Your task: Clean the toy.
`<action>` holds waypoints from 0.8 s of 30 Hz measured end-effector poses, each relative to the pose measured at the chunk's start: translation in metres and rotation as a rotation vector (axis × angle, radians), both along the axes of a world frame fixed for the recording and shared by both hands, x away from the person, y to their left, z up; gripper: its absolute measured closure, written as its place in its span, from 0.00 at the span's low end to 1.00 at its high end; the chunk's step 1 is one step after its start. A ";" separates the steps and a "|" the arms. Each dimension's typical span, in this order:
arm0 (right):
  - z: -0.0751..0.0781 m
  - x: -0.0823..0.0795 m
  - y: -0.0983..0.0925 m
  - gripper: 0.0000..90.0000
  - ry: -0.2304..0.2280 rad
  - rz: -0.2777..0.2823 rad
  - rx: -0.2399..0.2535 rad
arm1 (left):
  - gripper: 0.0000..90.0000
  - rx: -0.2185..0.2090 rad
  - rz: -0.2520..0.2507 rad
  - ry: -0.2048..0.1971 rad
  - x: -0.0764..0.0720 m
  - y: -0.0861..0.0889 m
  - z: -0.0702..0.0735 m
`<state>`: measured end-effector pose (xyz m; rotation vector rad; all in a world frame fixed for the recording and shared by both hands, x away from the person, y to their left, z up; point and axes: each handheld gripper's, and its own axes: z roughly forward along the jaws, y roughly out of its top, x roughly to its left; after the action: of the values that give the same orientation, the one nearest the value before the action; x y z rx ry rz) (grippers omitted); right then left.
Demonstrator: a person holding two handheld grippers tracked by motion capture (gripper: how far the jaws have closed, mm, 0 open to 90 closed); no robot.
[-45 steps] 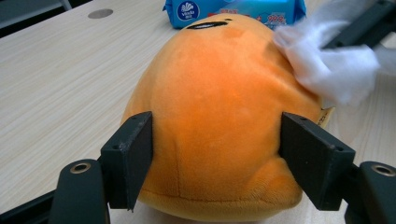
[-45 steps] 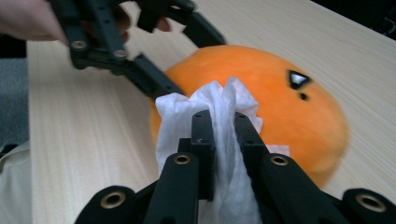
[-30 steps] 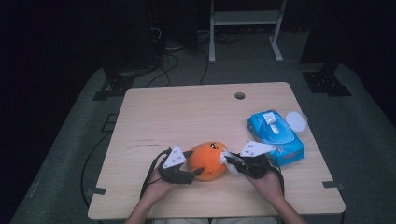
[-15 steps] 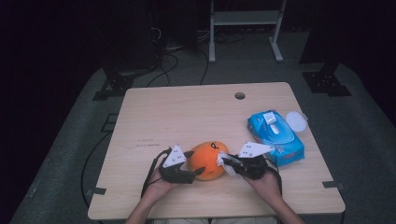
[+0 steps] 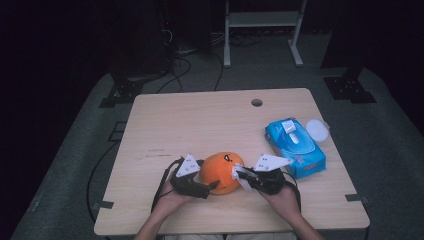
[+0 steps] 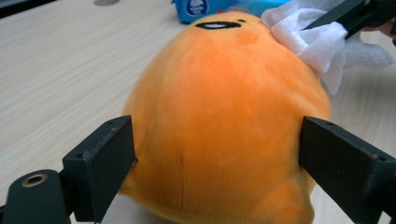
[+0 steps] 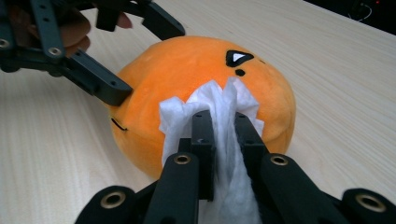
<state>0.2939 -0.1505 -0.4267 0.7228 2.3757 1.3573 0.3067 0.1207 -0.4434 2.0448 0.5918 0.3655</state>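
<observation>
Since the earlier frames not much has shifted, both hands and the plush sit where they were, but the left gripper [image 5: 207, 186] has just been opening its jaws: they're spread wide now, one on each side of the plush [image 5: 221, 172], and in the left gripper view the pads look just off the fur rather than squeezing it. Plush is orange, round, little face on top, sitting on the worktop [image 5: 200, 125] near the front edge, right between the two grippers

Right gripper [image 5: 241, 178] has its jaws pressed together on a white wipe [image 7: 219, 116], and the bunched end of that wipe is touching the plush's side just below the face

Container-wise: blue wipes pack [image 5: 295, 146] lies on the worktop just beside the right hand, flap on top with a bit of white showing at the opening. Can't tell how full it is. Small white round lid [image 5: 317, 130] sits touching the pack's far corner
</observation>
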 end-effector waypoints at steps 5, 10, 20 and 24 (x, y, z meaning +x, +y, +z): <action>0.004 -0.012 0.013 0.90 -0.031 0.060 -0.033 | 0.24 0.003 -0.025 -0.017 -0.002 0.002 -0.002; 0.006 0.005 -0.003 0.90 -0.007 -0.001 0.001 | 0.29 -0.003 -0.035 -0.031 -0.002 0.002 -0.004; 0.003 0.017 -0.017 0.90 0.009 -0.071 0.006 | 0.32 0.040 -0.086 -0.078 -0.006 -0.001 -0.004; 0.010 0.008 -0.008 0.90 -0.029 -0.027 0.012 | 0.32 0.059 -0.106 -0.103 -0.009 -0.004 -0.004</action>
<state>0.3016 -0.1584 -0.4162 0.7305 2.3286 1.3637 0.2981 0.1168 -0.4470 2.0900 0.4121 0.4266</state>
